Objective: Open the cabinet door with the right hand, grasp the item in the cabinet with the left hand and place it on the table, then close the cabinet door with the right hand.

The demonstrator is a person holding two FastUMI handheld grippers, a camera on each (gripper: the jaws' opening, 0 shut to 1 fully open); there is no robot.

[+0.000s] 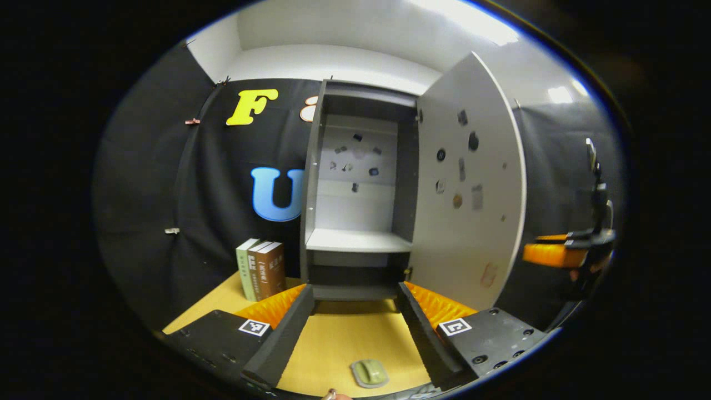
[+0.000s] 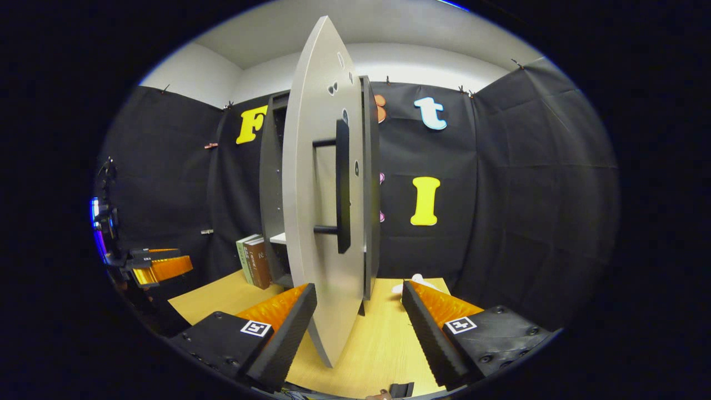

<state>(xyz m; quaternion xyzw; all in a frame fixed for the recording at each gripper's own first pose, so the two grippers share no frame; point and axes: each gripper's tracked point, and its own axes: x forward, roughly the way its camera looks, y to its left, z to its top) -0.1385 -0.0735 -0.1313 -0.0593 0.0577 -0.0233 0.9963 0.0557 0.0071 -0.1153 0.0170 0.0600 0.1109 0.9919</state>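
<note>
Left hand-held gripper faces the open cabinet squarely, fingers spread apart and empty above the wooden surface. A small grey-green item lies on that surface, near the camera, between the fingers. Right hand-held gripper, jaws likewise apart, straddles the edge of the open cabinet door without clamping it. Its view shows the door's black handle; books stand left of the cabinet.
</note>
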